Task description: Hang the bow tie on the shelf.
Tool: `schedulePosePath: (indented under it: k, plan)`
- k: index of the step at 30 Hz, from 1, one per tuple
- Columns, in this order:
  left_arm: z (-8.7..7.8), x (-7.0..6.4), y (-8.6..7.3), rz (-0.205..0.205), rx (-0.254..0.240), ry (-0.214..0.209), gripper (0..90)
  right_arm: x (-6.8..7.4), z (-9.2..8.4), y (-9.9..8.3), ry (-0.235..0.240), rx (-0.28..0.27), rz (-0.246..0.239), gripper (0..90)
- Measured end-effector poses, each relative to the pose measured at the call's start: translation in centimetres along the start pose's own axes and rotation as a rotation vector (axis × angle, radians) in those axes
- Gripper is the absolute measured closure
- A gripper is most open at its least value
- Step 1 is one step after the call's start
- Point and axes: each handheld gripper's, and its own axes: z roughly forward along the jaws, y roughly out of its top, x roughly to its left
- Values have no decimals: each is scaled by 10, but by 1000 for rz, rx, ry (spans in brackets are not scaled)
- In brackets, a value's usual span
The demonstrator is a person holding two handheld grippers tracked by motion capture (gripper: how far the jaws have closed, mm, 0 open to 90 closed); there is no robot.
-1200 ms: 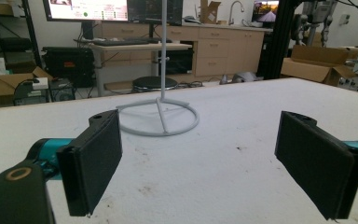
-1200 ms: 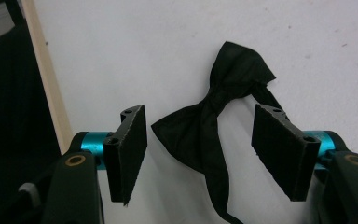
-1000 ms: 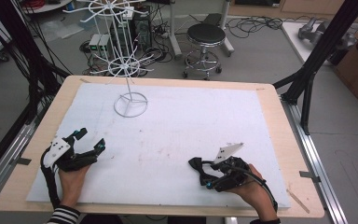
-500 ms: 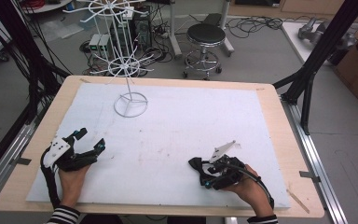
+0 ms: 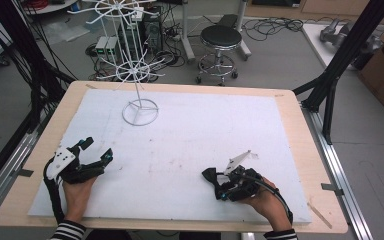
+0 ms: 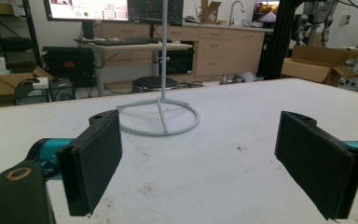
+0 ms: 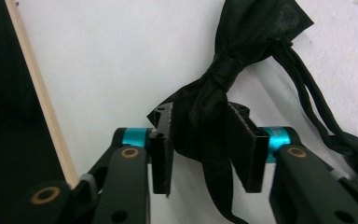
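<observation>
- The right gripper (image 7: 204,154) lies low over the white mat (image 5: 205,125), near the front edge of the table (image 5: 290,100), held by the person's right hand (image 5: 265,200).
- Its jaws have just been closing, and a black drawstring pouch (image 7: 214,116) is between them; in the right gripper view both pads (image 7: 162,154) touch the black cloth and squeeze it just below the tied neck.
- The gathered top of the pouch fans out above the knot, and its black cords (image 7: 307,93) run away toward the right edge of that view, lying on the mat.
- In the high view the pouch (image 5: 210,176) is a small dark shape at the tip of the right gripper (image 5: 221,187), in the front right part of the mat.
- The left gripper (image 5: 96,150) rests at the front left part of the mat, in the person's left hand (image 5: 77,192), well apart from the right one.
- In the left gripper view its two black pads (image 6: 93,165) stand wide apart, and between them is only the bare mat (image 6: 214,163); this gripper (image 6: 214,172) holds nothing.
- A white wire rack (image 5: 135,75) stands upright on its ring base at the back left part of the mat, straight ahead of the left gripper.
- Behind the table, a black round stool (image 5: 221,37) stands on the floor.
</observation>
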Motion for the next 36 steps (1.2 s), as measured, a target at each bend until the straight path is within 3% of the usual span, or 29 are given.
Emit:
schedulePosePath:
  k: [6,10,12,15,28,36]
  plan:
    - [0,0,0,4,2,-1,152,1,1,2,-18,24,-15,685]
    - [0,0,0,1,0,0,152,1,1,3,-22,35,-9,745]
    - [0,0,0,3,1,0,152,2,0,4,-38,39,-20,825]
    - [0,0,0,4,2,0,152,3,0,3,-40,36,-18,837]
    - [0,0,0,4,1,0,152,3,-1,-1,-43,-3,-18,845]
    - [0,0,0,6,1,0,152,4,-1,-3,-52,-86,-24,845]
